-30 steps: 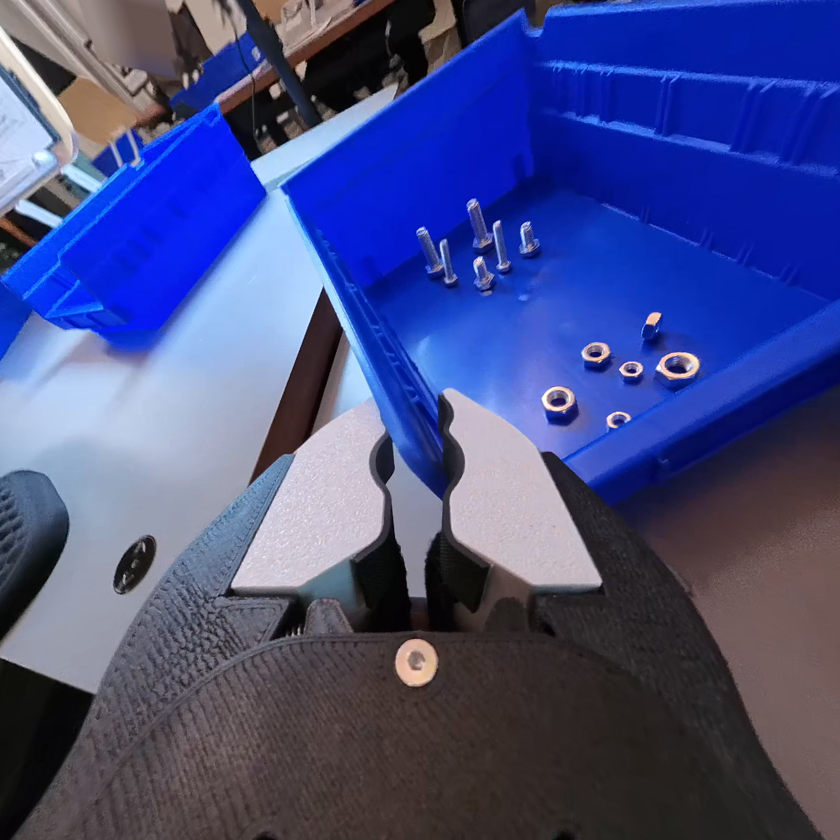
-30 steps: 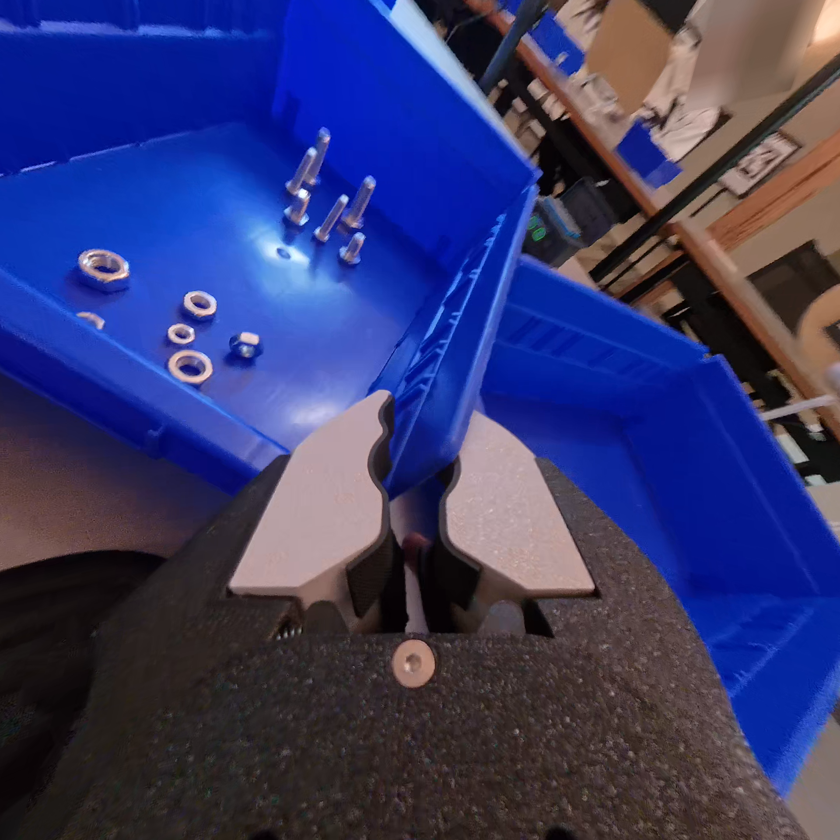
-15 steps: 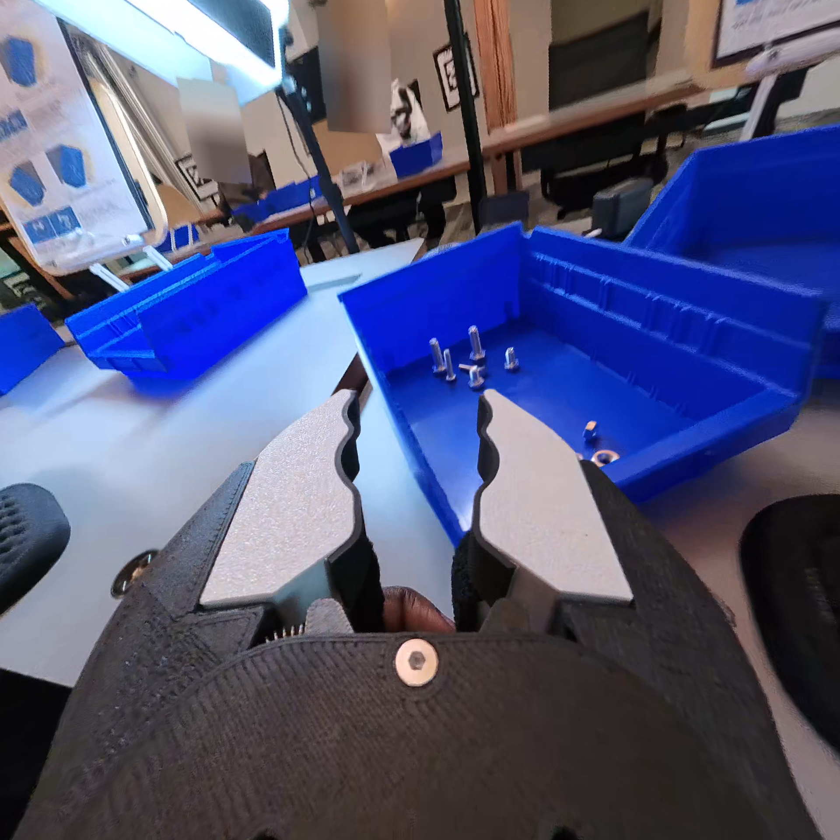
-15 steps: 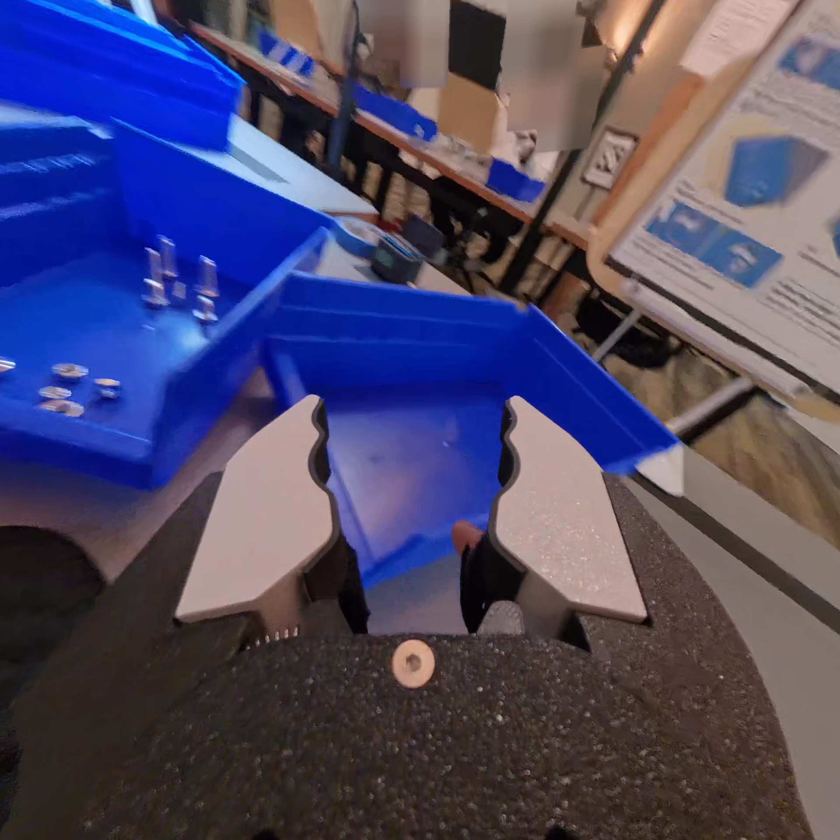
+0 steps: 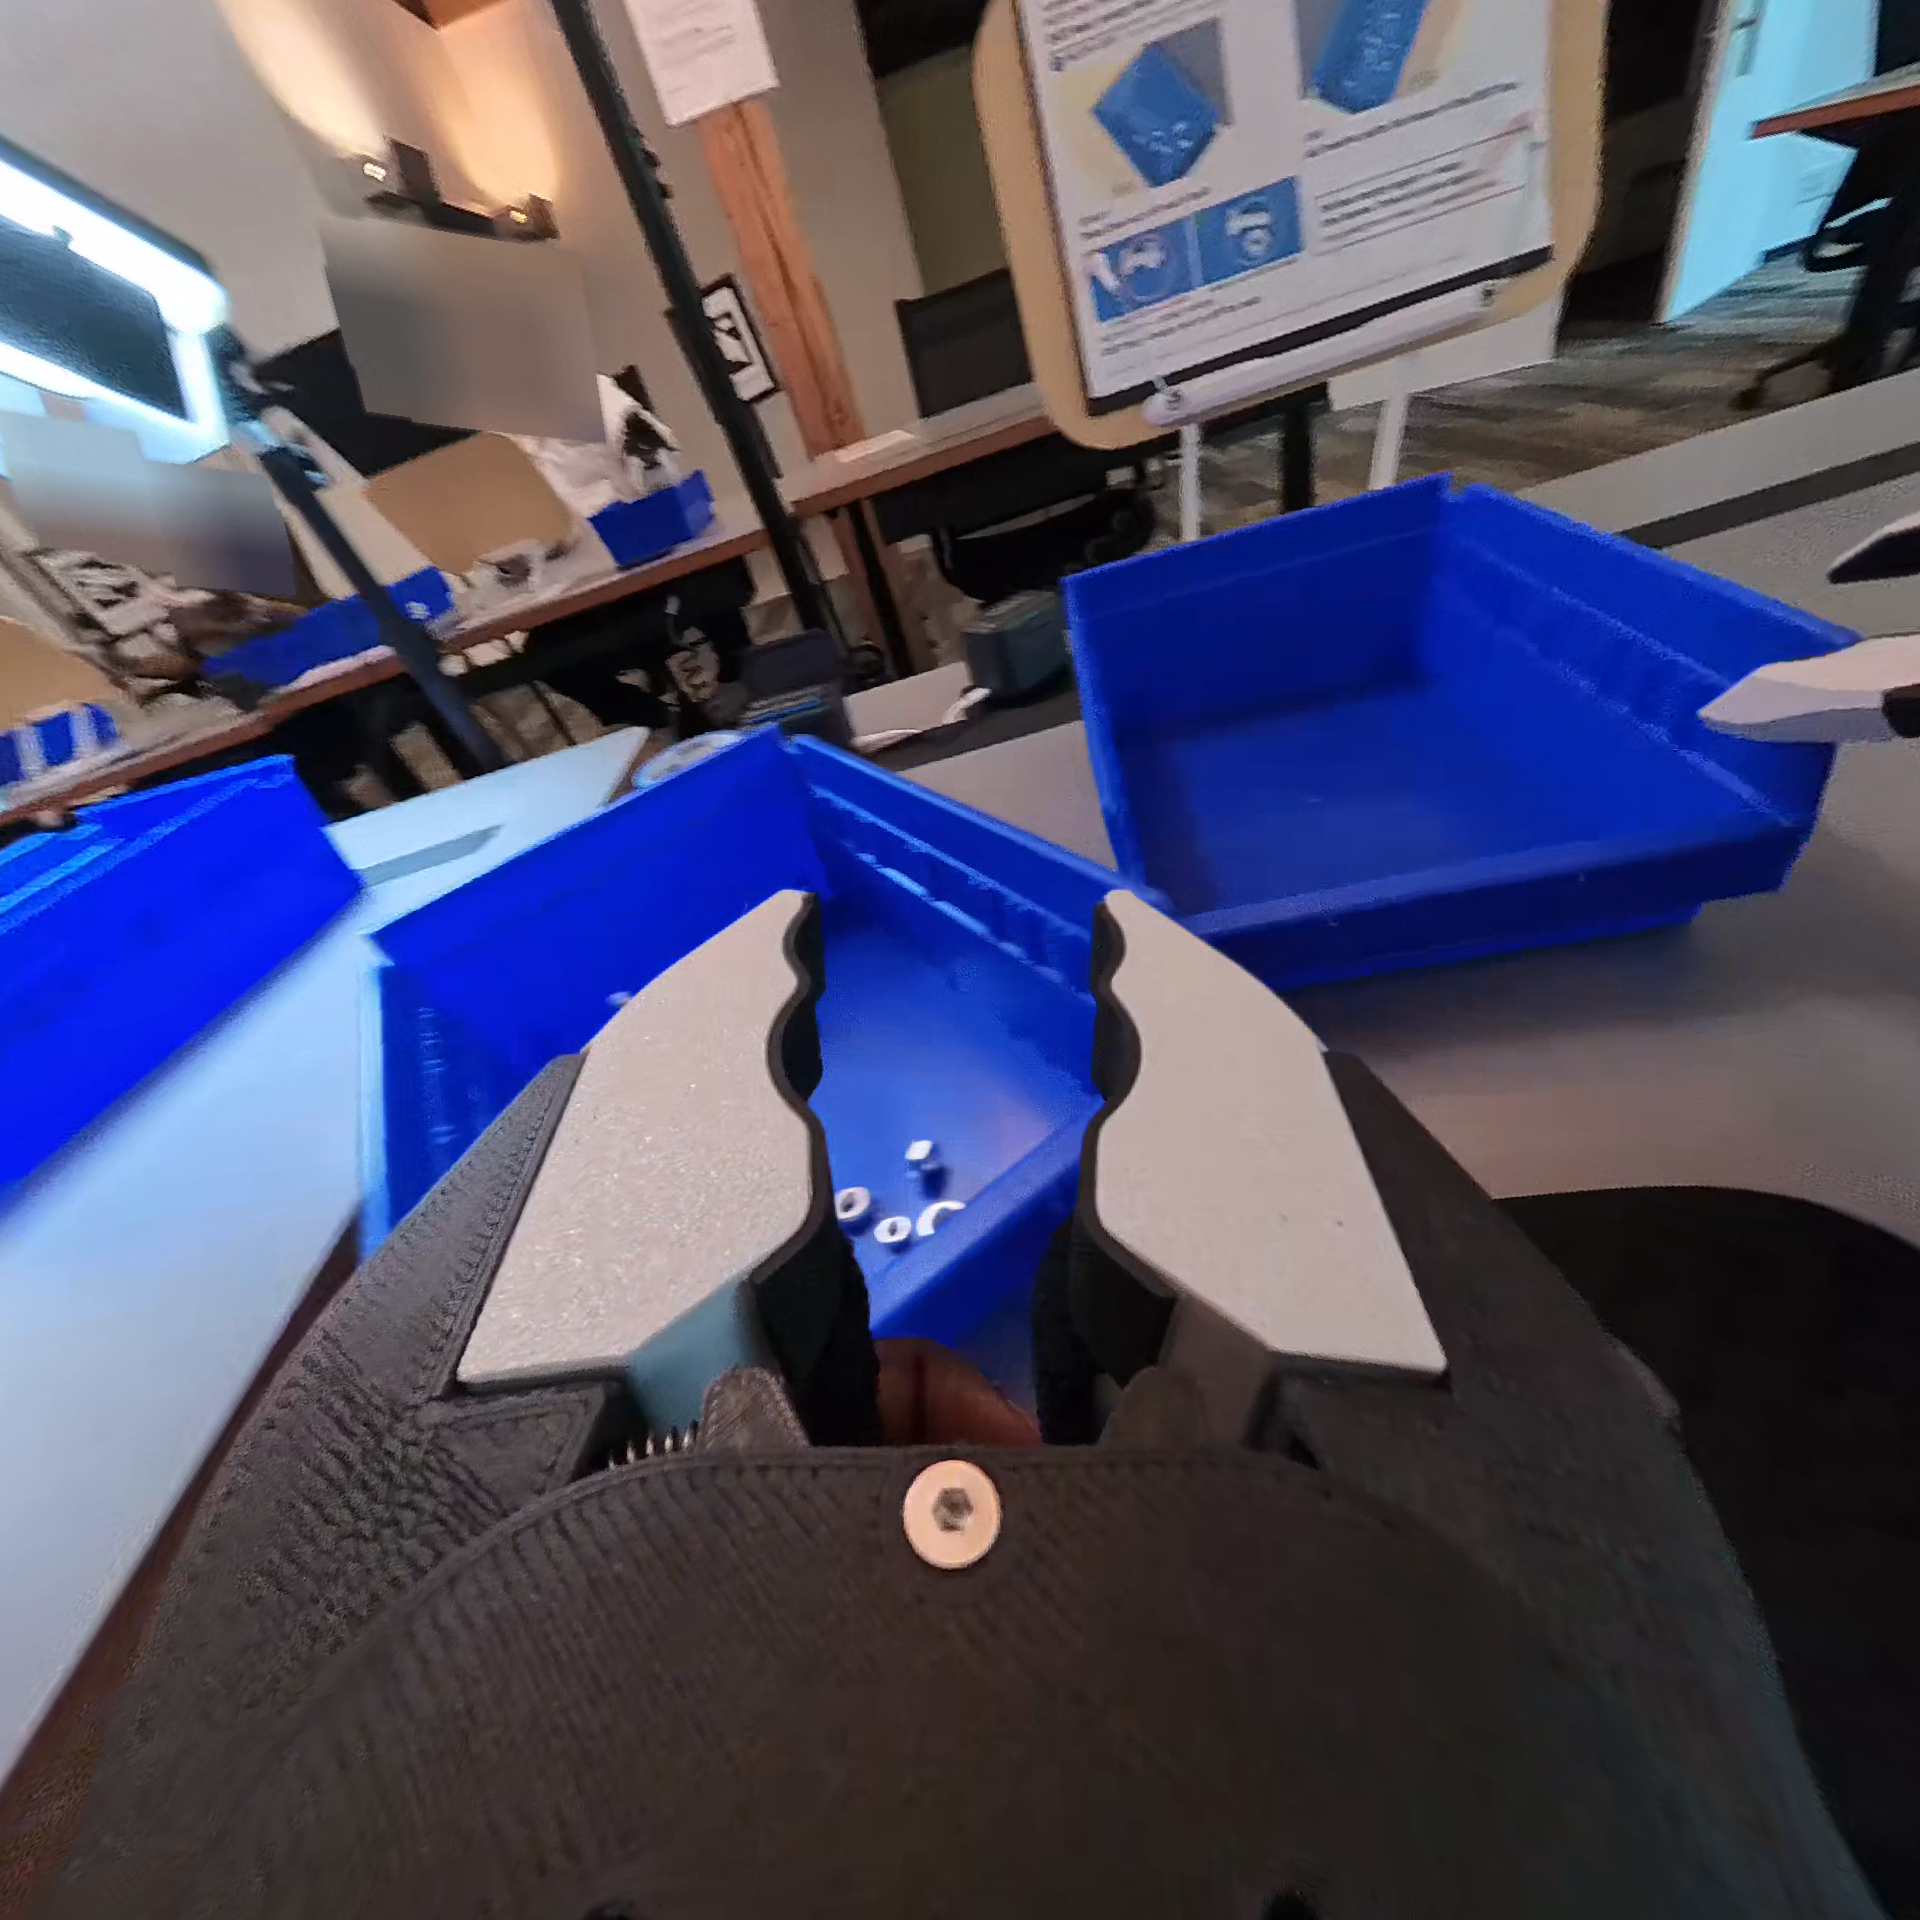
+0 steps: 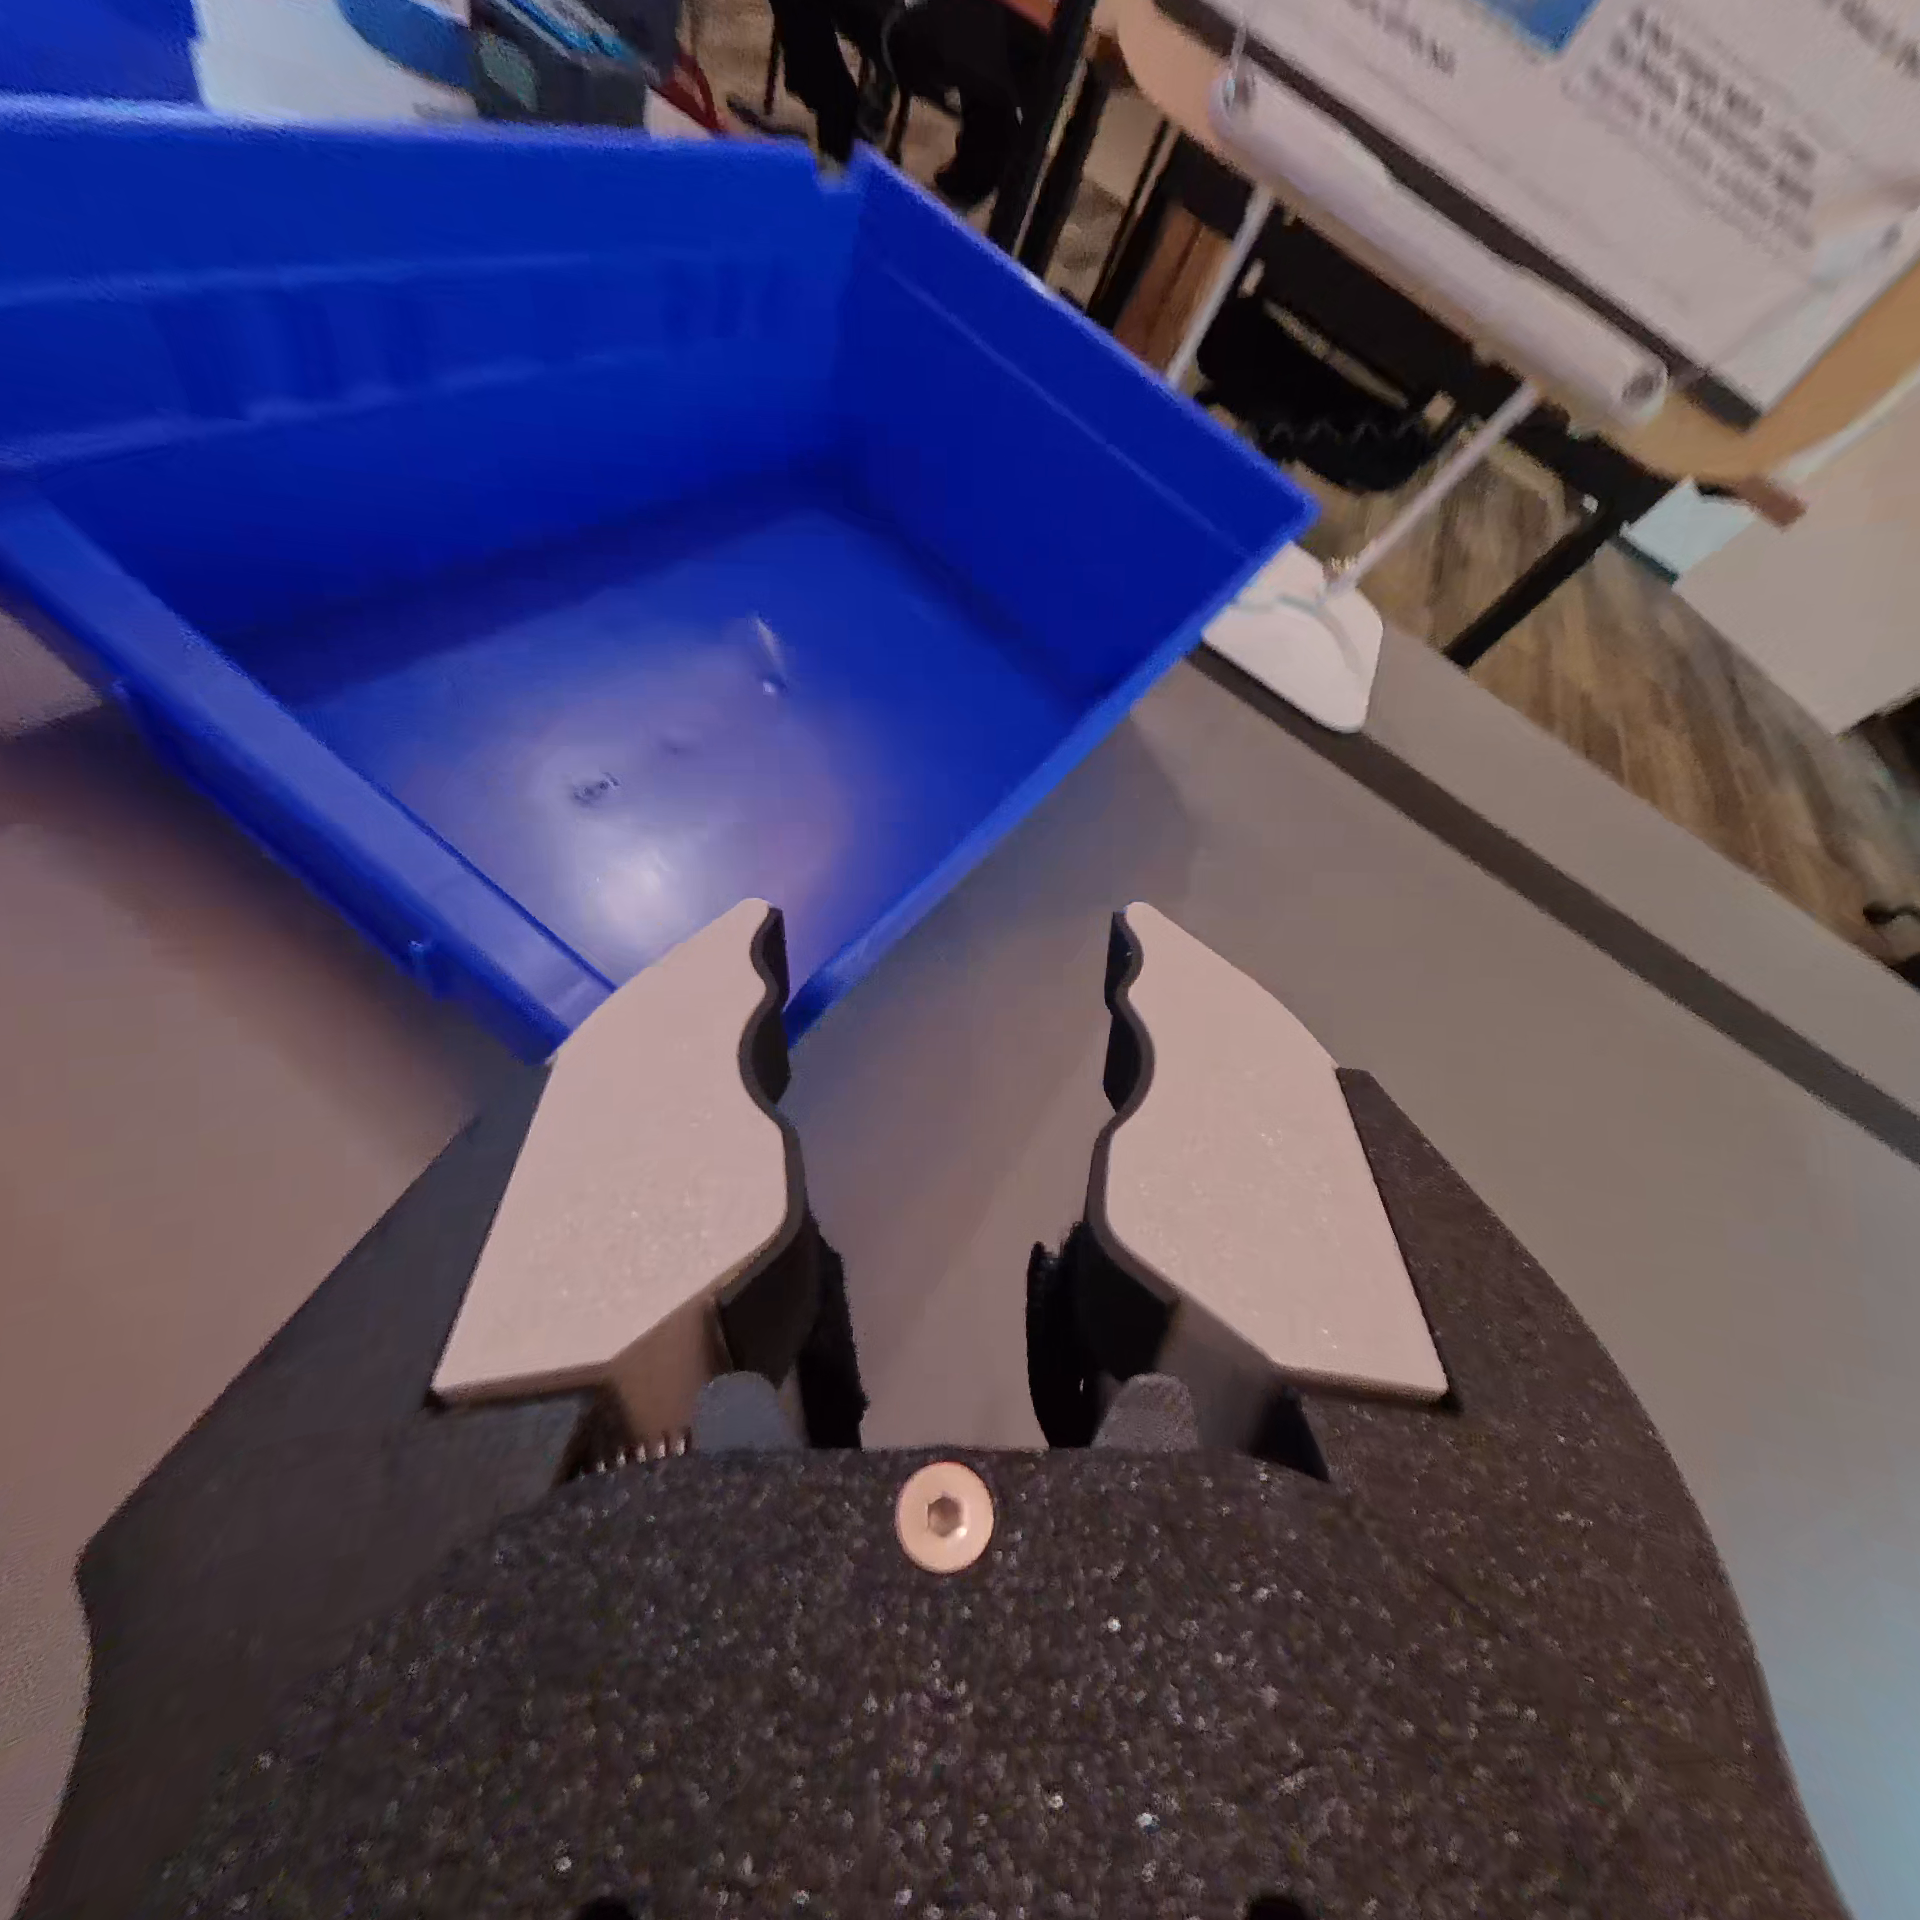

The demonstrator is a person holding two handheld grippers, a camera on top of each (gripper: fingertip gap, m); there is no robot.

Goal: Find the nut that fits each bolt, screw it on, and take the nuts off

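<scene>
In the left wrist view, a blue bin [image 5: 582,935] sits on the grey table and several silver nuts [image 5: 894,1210] lie near its front wall. The bolts are hidden behind my fingers. My left gripper [image 5: 951,914] is open and empty, raised above this bin's front. A second blue bin [image 5: 1455,748] stands empty to the right; the right gripper's fingertips [image 5: 1808,701] show at its right side. In the right wrist view, my right gripper [image 6: 945,920] is open and empty, above the table at the front right corner of that empty bin [image 6: 644,727].
A third blue bin [image 5: 156,935] sits at the left on the table. A poster board on a stand [image 5: 1288,187] and benches with more blue bins stand behind. The grey table [image 6: 1403,1039] has a dark seam on the right.
Both grippers let go of the nut-and-bolt bin's side walls, opened and pulled back and up. The right gripper swung right to the empty bin.
</scene>
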